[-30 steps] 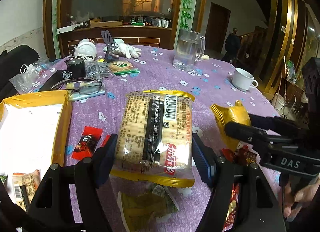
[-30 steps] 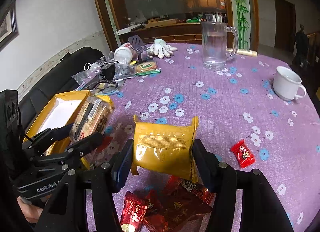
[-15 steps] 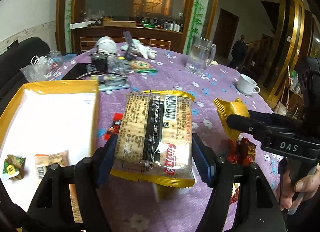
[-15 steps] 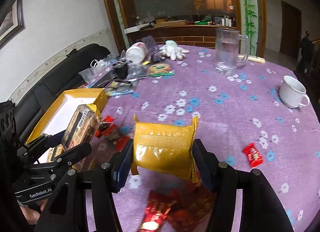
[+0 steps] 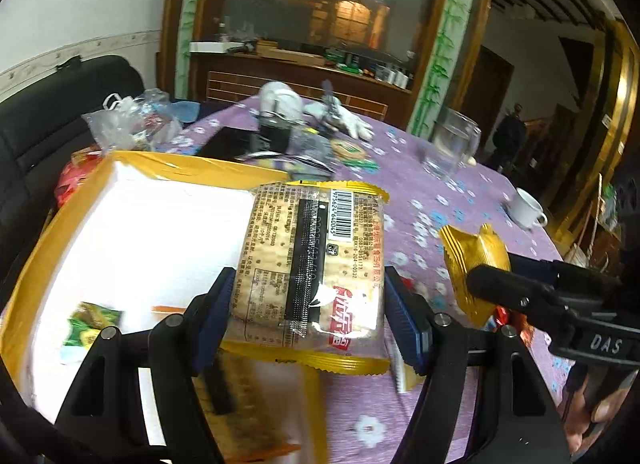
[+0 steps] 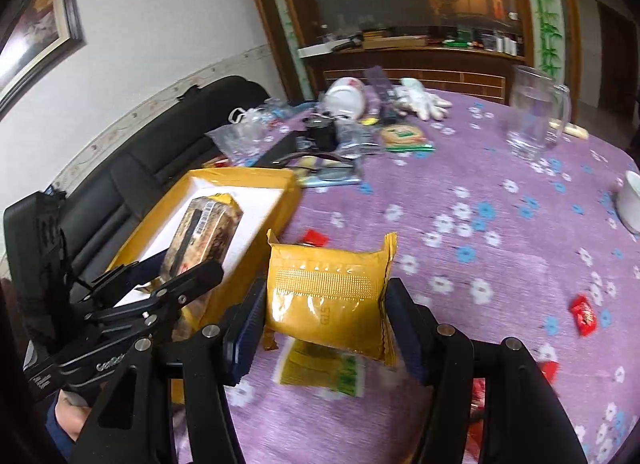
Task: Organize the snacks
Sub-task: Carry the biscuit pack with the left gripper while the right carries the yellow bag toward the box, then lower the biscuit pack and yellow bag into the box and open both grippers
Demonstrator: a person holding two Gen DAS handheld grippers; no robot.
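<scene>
While the left gripper (image 5: 308, 308) clamps one cracker pack (image 5: 314, 264) over the yellow box's (image 5: 192, 169) right edge, the right gripper (image 6: 326, 328) clamps one gold pouch (image 6: 326, 296).

Left gripper (image 5: 308, 300): I've got it clamped on the cracker pack (image 5: 316, 264), barcode side up.
Under the pack: edge of the yellow box (image 5: 52, 232), white inside.
In the box: a green candy (image 5: 92, 322), plus another cracker pack (image 5: 244, 412), blurry.
Right gripper (image 5: 480, 284): pinching a gold pouch (image 5: 472, 260).
Further back: glass mug (image 5: 454, 145), white cup (image 5: 526, 207) on the purple cloth (image 5: 420, 191).
</scene>
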